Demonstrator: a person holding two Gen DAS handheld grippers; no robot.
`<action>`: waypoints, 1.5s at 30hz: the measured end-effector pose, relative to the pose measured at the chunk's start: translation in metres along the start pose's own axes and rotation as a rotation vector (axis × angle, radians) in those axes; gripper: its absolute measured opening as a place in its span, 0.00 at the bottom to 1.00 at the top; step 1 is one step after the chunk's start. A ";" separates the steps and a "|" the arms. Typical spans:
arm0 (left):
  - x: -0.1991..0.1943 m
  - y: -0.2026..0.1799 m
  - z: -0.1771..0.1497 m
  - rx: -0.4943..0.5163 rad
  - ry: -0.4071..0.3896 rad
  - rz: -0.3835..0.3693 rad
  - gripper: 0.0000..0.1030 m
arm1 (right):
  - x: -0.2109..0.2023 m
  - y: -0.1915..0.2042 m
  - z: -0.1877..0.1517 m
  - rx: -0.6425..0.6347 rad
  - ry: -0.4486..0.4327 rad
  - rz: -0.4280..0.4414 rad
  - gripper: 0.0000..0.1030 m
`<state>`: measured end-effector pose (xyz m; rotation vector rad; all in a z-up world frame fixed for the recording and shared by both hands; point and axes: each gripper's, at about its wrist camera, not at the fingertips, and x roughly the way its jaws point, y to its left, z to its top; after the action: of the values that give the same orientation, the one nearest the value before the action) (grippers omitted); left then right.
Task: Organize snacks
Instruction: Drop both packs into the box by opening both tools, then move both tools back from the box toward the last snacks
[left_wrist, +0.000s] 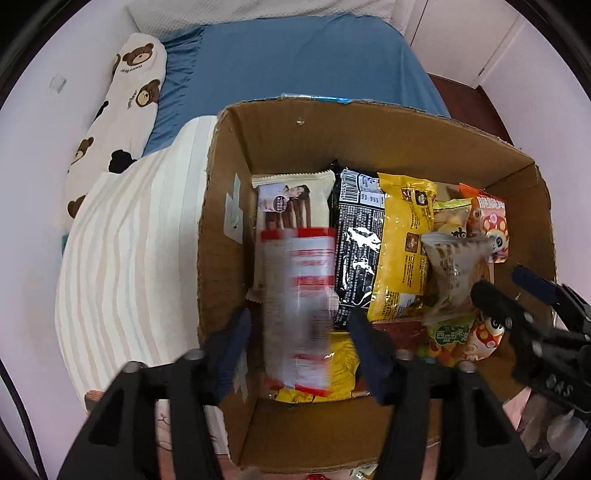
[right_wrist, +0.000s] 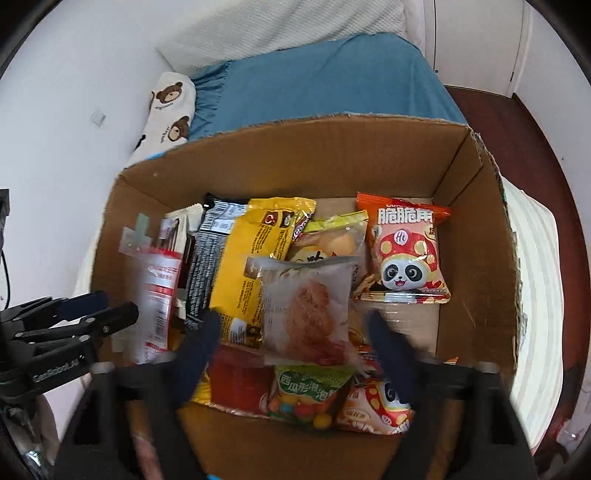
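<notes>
Below, a cardboard box (left_wrist: 280, 155) holds snacks; left gripper (left_wrist: 299, 325) jaws apart around a red-white packet (left_wrist: 299, 295), right gripper (right_wrist: 291, 332) jaws apart around a clear bun packet (right_wrist: 310, 310).

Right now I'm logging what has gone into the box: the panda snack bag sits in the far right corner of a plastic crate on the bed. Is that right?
Not quite: the container is a cardboard box, not a plastic crate. The right wrist view shows its brown corrugated walls. The panda snack bag does sit in its far right corner, and the box rests on the bed.
</notes>
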<state>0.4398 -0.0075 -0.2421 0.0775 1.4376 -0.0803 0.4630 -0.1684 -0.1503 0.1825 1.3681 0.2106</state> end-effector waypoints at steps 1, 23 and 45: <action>0.001 -0.001 0.000 0.000 -0.002 0.002 0.78 | 0.003 -0.001 0.000 -0.001 0.002 -0.006 0.91; -0.047 -0.037 -0.035 -0.011 -0.219 -0.002 0.91 | -0.056 -0.033 -0.041 -0.015 -0.097 -0.143 0.95; -0.160 -0.057 -0.153 -0.010 -0.482 -0.002 0.91 | -0.198 -0.016 -0.137 -0.054 -0.338 -0.113 0.95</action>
<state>0.2618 -0.0469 -0.1039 0.0438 0.9562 -0.0866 0.2918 -0.2333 0.0076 0.0898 1.0318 0.1158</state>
